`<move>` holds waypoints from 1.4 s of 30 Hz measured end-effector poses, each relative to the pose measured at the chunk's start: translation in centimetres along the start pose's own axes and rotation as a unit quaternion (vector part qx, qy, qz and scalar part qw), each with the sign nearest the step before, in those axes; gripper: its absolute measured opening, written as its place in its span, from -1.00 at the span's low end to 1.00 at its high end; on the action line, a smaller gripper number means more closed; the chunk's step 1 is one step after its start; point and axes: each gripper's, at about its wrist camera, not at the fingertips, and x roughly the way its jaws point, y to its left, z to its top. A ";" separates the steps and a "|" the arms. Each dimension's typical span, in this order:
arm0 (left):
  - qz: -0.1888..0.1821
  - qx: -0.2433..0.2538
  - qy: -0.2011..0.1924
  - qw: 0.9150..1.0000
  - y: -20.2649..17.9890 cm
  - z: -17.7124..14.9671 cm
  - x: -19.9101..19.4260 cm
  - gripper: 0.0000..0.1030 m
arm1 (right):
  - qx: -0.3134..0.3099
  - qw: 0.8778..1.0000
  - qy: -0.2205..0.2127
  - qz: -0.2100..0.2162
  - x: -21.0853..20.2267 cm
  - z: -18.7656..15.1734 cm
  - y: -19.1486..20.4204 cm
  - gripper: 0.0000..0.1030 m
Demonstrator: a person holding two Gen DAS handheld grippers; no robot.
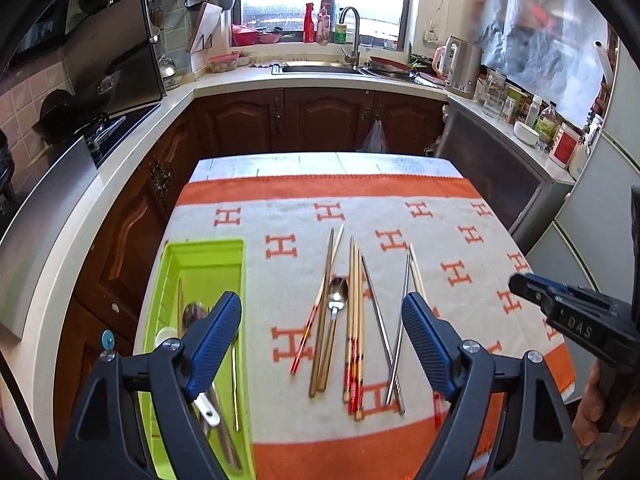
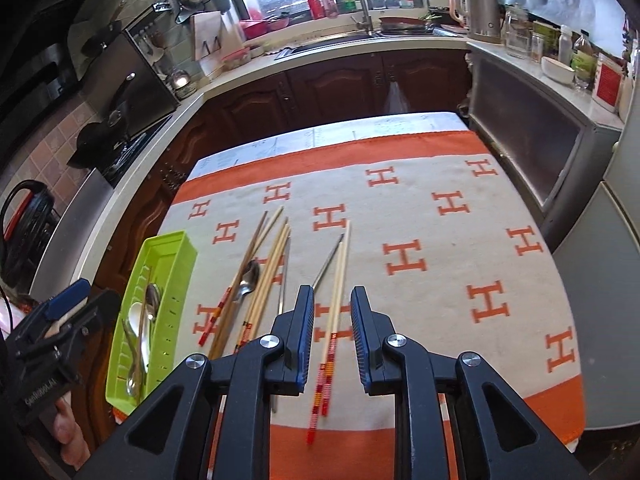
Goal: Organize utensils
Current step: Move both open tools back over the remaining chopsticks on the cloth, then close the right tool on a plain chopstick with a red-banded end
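Sorting is partly done, as we judge it: the green tray (image 1: 224, 252) at about nine o'clock on the table already holds a few spoons (image 2: 146, 312) and what looks like a white-handled piece, while most of the utensils lie loose on the orange-and-cream cloth (image 1: 400, 216). In the middle, toward twelve o'clock from our left gripper (image 1: 322, 316), we see a metal spoon (image 1: 338, 300) lying among wooden chopsticks (image 1: 354, 320), with a crossed pair of metal chopsticks (image 1: 384, 332) just beside them at about one o'clock. Our left gripper hangs above this spread with its jaws wide and nothing between them; a white handle shows just under its left finger, but we cannot tell whether it touches the finger or only lies in the tray below. Our right gripper (image 2: 332, 312) is over the right-hand side of the pile, its jaws fairly narrow yet not closed, straddling a pale pair of chopsticks with red-banded ends (image 2: 334, 312) that run from six toward twelve o'clock; they appear to rest on the cloth, not pinched. What is left, by our reckoning, is the loose spoon and all the chopsticks, every one of which has yet to reach the tray. We think the red-banded pair is the likely next pick.
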 end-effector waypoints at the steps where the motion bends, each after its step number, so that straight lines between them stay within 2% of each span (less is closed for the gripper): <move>1: -0.001 0.001 -0.001 1.000 0.0 0.3 0.2 0.57 | 0.000 1.000 -0.001 -0.005 0.0 0.2 -0.3 -0.63; 7: -0.009 0.017 0.008 1.000 -0.5 2.1 2.6 0.57 | 0.012 1.000 0.009 0.000 0.9 1.8 -1.3 -0.62; 10: 0.002 0.028 0.023 0.999 -0.5 2.7 4.5 0.57 | 0.014 1.000 0.018 0.006 1.9 2.6 -1.3 -0.62; 13: 0.000 0.025 0.044 0.999 -0.1 3.0 6.8 0.57 | 0.009 1.000 0.029 0.004 3.1 3.0 -1.0 -0.48; 15: -0.007 0.022 0.057 0.998 0.0 2.9 8.2 0.57 | 0.008 0.999 0.034 -0.004 4.1 3.3 -0.7 -0.29; 17: -0.016 0.021 0.074 0.997 0.1 2.5 9.7 0.57 | 0.012 0.999 0.038 -0.006 5.0 3.4 -0.6 -0.27; 20: -0.033 0.020 0.101 0.994 -0.2 1.6 11.6 0.57 | 0.021 0.999 0.047 -0.002 6.7 3.6 -1.0 -0.27; 26: -0.068 0.027 0.137 0.988 -2.0 -0.1 14.3 0.39 | 0.023 0.995 0.091 0.018 11.0 2.4 -1.6 -0.28; 33: -0.084 0.043 0.174 0.980 -4.4 -2.1 16.9 -0.10 | 0.009 0.989 0.147 0.031 16.0 -0.6 -1.7 -0.54; 37: -0.087 0.035 0.187 0.978 -4.6 -2.8 17.7 -0.11 | 0.003 0.985 0.167 0.032 17.7 -1.8 -1.8 -0.61; 42: -0.088 0.027 0.188 0.978 -4.4 -2.9 17.7 -0.11 | 0.004 0.986 0.162 0.039 17.8 -1.6 -1.5 -0.62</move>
